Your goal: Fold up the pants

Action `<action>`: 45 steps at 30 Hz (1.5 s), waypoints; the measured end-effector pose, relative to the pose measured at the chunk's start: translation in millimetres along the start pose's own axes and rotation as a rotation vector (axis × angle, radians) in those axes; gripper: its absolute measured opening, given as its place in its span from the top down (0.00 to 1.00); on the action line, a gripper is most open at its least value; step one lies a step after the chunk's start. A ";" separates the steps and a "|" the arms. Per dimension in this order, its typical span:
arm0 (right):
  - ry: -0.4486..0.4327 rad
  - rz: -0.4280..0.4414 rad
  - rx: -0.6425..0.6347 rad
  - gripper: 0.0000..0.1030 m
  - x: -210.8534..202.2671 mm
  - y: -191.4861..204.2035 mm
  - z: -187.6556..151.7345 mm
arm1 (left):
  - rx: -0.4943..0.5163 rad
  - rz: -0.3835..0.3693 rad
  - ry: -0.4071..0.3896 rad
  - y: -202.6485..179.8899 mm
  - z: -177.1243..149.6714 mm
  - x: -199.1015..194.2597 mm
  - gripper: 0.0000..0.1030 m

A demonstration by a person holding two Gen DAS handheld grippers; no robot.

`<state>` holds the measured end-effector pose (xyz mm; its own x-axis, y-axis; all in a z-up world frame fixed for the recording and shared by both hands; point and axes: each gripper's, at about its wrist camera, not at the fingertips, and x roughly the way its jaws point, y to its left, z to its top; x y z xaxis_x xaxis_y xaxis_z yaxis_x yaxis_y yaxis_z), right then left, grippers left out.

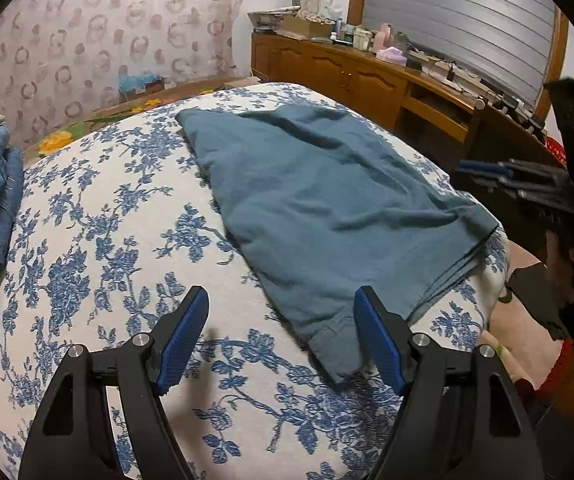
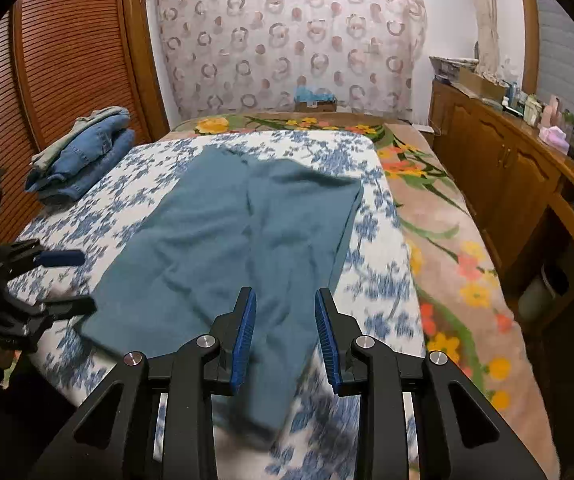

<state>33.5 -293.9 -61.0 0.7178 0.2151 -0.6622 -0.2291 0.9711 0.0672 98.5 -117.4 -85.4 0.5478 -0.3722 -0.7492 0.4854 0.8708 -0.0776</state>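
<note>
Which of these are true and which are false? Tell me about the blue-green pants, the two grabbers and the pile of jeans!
1. The teal pants lie spread on the flowered sheet. True.
2. The right gripper is squeezing the pants. False: its jaws stand apart over the cloth, gripping nothing.
3. The left gripper has open jaws with nothing held. True.
4. The stack of jeans sits on top of the teal pants. False: it rests apart from them, near the bed's edge by the slatted wooden door.
5. The wooden cabinet has a bare top. False: bottles and boxes crowd it.
</note>
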 end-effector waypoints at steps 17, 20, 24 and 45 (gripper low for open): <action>0.041 0.040 0.066 0.76 -23.6 -3.2 -24.1 | 0.022 -0.058 0.060 -13.0 -9.3 7.4 0.41; 0.047 0.063 0.072 0.85 -21.1 0.8 -24.3 | 0.038 -0.052 0.079 -17.3 -12.0 9.8 0.41; 0.023 0.079 0.074 0.88 -26.6 4.9 -22.2 | 0.033 -0.055 0.079 -17.1 -12.5 9.1 0.41; 0.077 0.025 0.069 0.68 -18.0 16.6 -34.9 | 0.043 -0.087 0.072 -12.6 -15.9 0.0 0.74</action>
<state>-6.1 -285.2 -74.0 0.6594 0.2335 -0.7146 -0.1986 0.9709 0.1340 81.6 -123.3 -94.8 0.4525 -0.4205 -0.7864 0.5588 0.8210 -0.1175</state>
